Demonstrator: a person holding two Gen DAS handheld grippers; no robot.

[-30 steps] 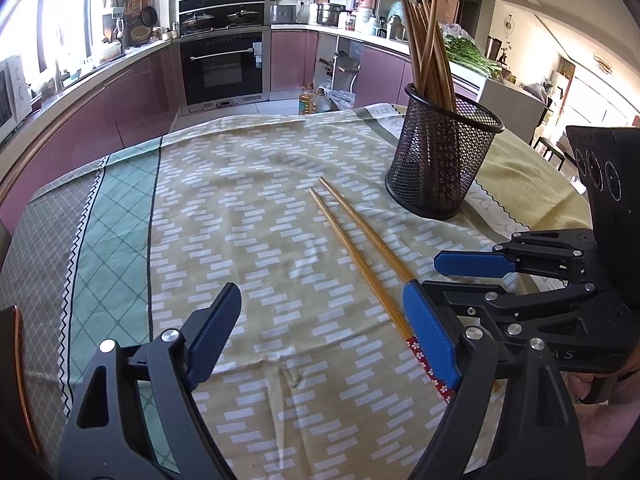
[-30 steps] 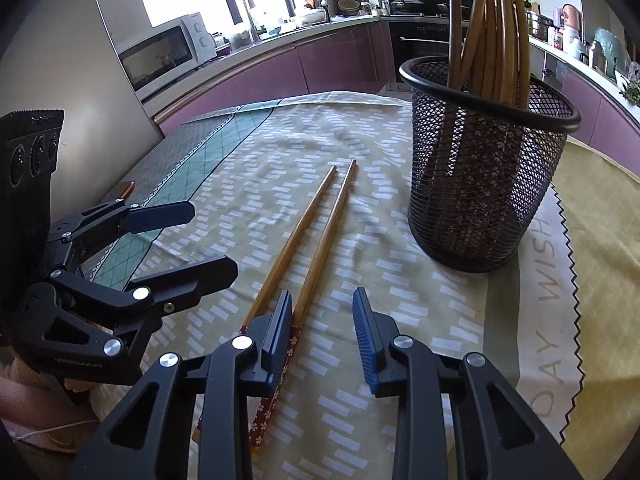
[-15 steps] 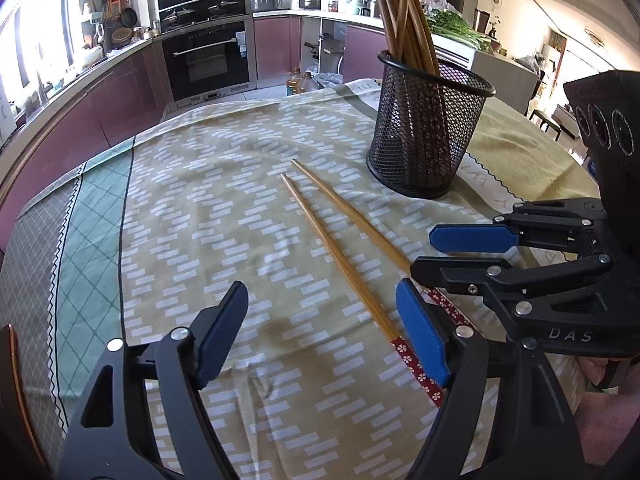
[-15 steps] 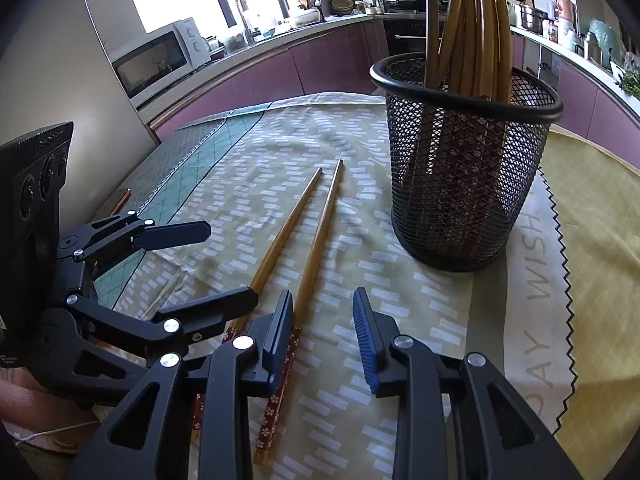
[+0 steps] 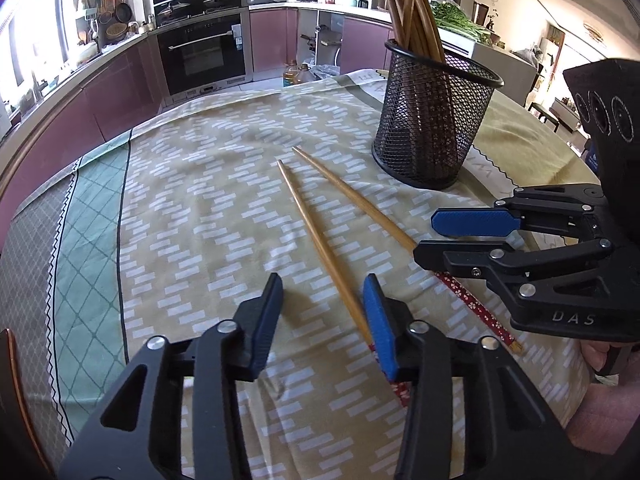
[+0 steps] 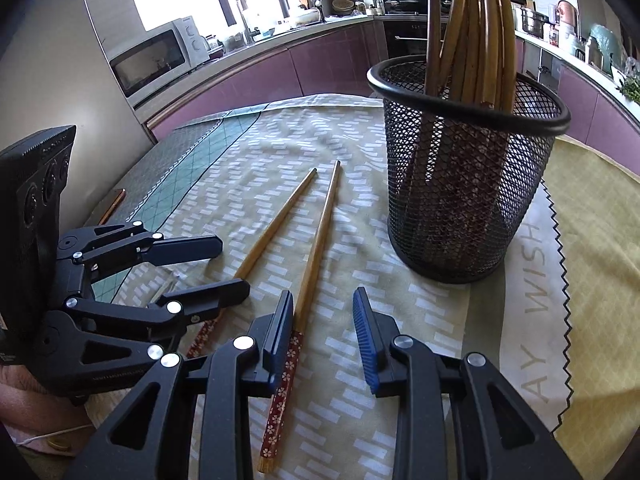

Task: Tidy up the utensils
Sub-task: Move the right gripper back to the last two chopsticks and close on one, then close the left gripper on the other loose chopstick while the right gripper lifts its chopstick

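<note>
Two chopsticks lay loose on the desk, almost side by side, with their thin ends toward the mesh holder [image 5: 434, 120] and their red patterned ends toward the person. Each gripper stood over one of them.

The left gripper [image 5: 322, 320] had just been closing its jaws, and they were still apart. The left chopstick [image 5: 320, 240] ran forward out of the gap, close along the inner side of the right jaw, and I could not tell if that pad [image 5: 378, 324] already touched it. Nothing was pinched yet.

The right gripper [image 6: 324, 332] held its jaws half open and gripped nothing. The right chopstick [image 6: 316, 248] lay just beside its left jaw and partly under it, so the stick was at the edge of the gap, not in the middle.

For both grippers the long axis of the stick lay nearly along the pointing direction, away from the jaws, so the closing direction was across the stick, which seemed good for a pinch. The holder, with many chopsticks [image 6: 476, 32] already upright in it, stood ahead of the right gripper and slightly to its right, nearer to it than to the left one.
</note>
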